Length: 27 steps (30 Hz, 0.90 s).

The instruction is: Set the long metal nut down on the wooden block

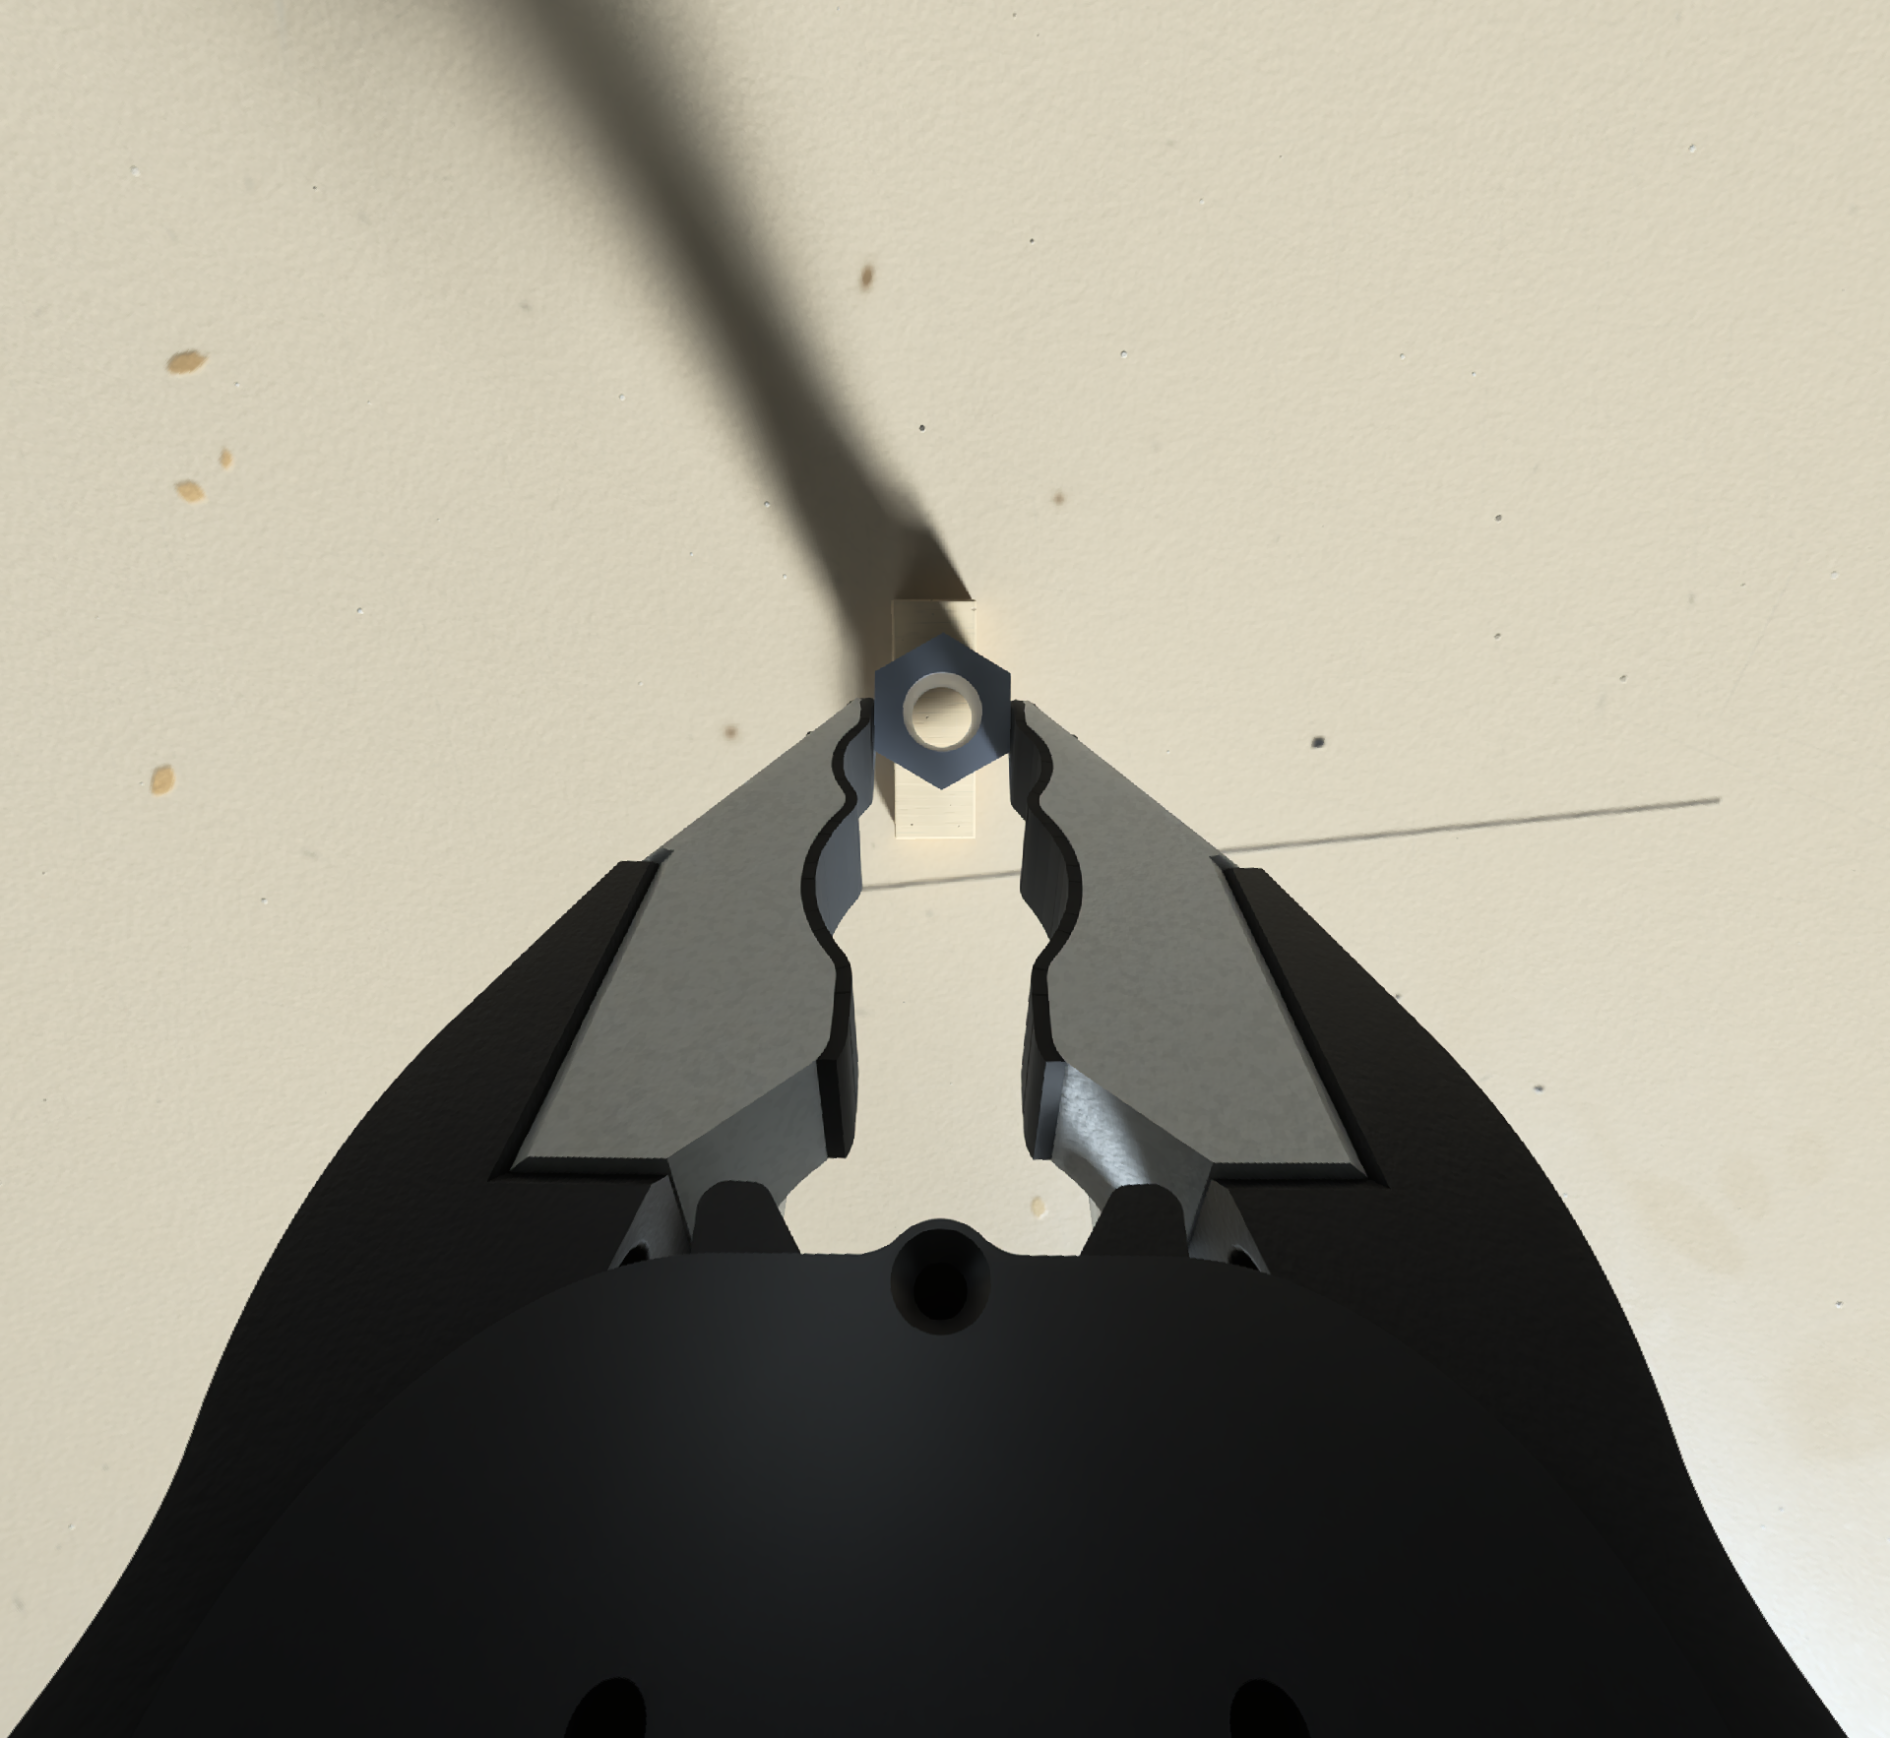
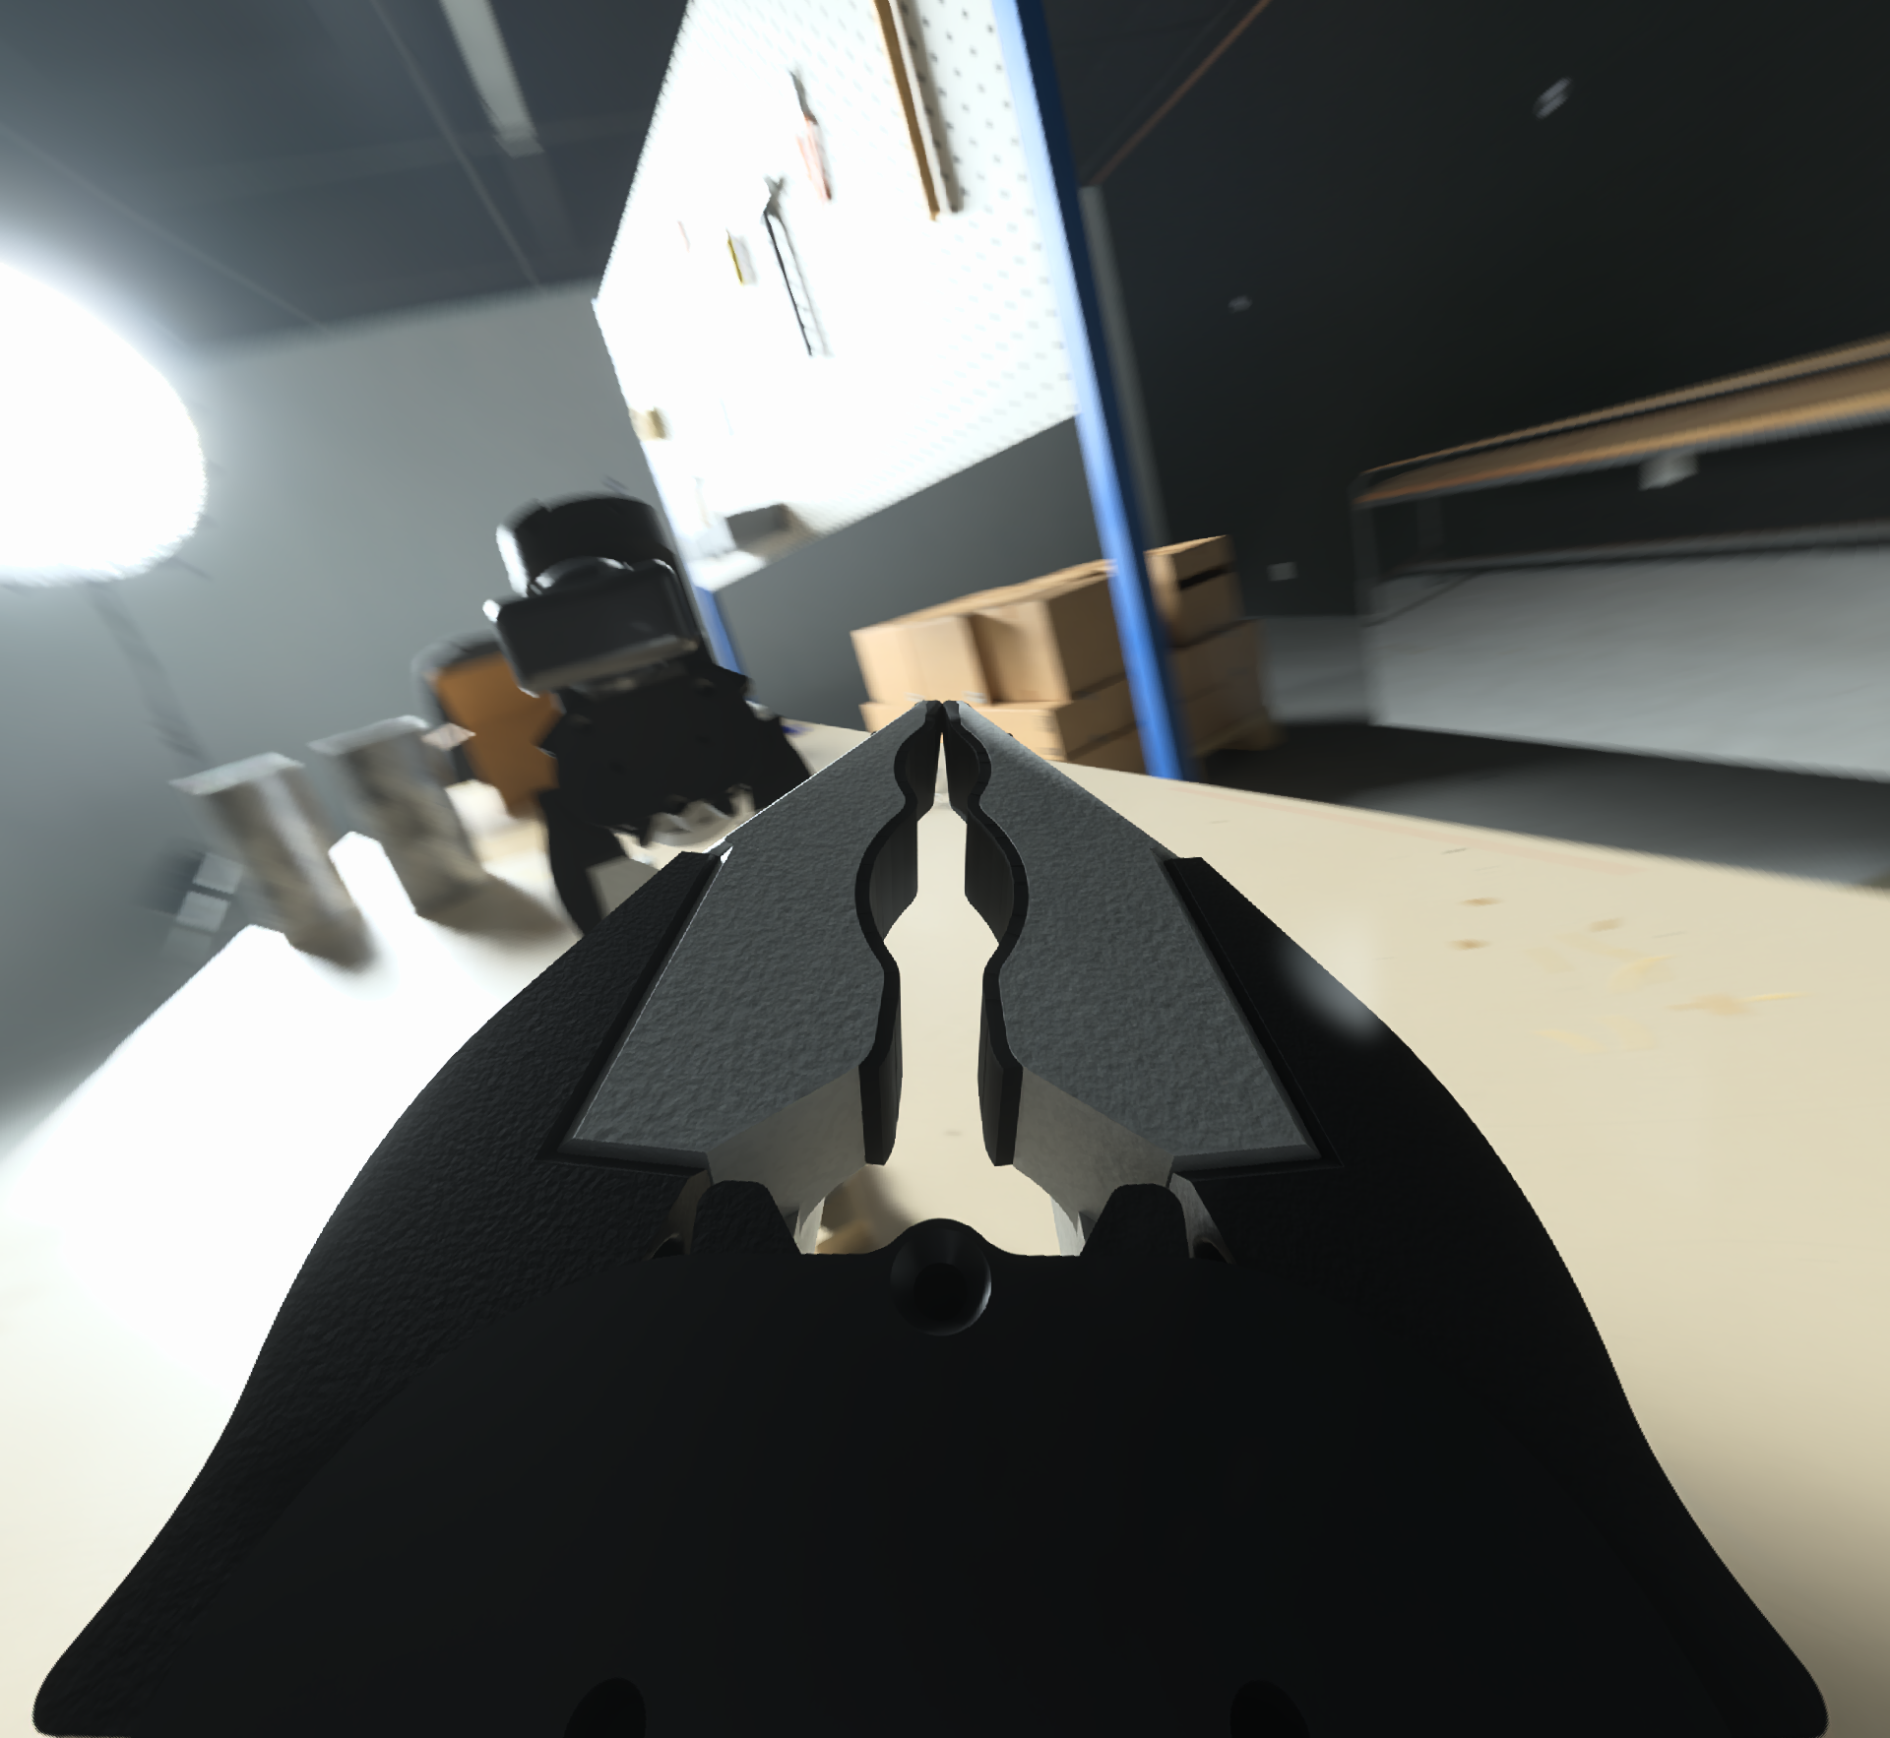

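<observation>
In the left wrist view I look straight down on the pale table. The long metal nut (image 1: 941,713) is a grey hexagon seen end-on, with its bore open toward me. My left gripper (image 1: 941,726) is shut on it, both fingertips pressed against its sides. The nut stands upright directly over the small pale wooden block (image 1: 933,810), which lies lengthwise below it; I cannot tell whether they touch. My right gripper (image 2: 941,712) is shut and empty, held low over the table. The left gripper (image 2: 655,769) also shows in the right wrist view, pointing down at the table.
A white pegboard (image 2: 818,155) with hanging tools and a blue post (image 2: 1105,462) stands behind the table. Stacked cardboard boxes (image 2: 1033,656) sit beyond the far edge. Two grey stone-like blocks (image 2: 276,830) stand on the table at left. A thin dark line (image 1: 1432,825) crosses the tabletop.
</observation>
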Each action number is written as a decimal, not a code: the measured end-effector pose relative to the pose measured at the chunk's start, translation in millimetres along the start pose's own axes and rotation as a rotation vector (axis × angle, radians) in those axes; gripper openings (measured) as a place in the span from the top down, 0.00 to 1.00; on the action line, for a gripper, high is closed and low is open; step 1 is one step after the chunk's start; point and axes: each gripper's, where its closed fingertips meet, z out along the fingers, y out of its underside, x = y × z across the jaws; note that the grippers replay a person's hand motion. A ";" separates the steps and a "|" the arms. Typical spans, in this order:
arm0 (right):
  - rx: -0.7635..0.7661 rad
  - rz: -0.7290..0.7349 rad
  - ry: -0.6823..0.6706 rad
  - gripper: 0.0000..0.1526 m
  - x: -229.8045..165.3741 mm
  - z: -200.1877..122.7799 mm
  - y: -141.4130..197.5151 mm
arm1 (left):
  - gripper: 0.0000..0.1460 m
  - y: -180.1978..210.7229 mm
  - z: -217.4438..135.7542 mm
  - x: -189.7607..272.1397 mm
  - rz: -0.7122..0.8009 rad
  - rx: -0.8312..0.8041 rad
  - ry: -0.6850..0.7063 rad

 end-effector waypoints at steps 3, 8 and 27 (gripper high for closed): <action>-0.056 -0.282 0.182 1.00 5.0 -1.7 -3.3 | 0.83 0.1 0.4 -0.3 0.003 -0.005 -0.004; -0.162 -0.551 0.350 1.00 9.5 -1.4 -0.4 | 0.83 0.7 0.8 -0.2 0.007 -0.008 -0.007; -0.264 -0.862 0.482 1.00 7.4 1.0 2.6 | 0.83 -3.4 -1.5 0.2 0.040 -0.007 -0.024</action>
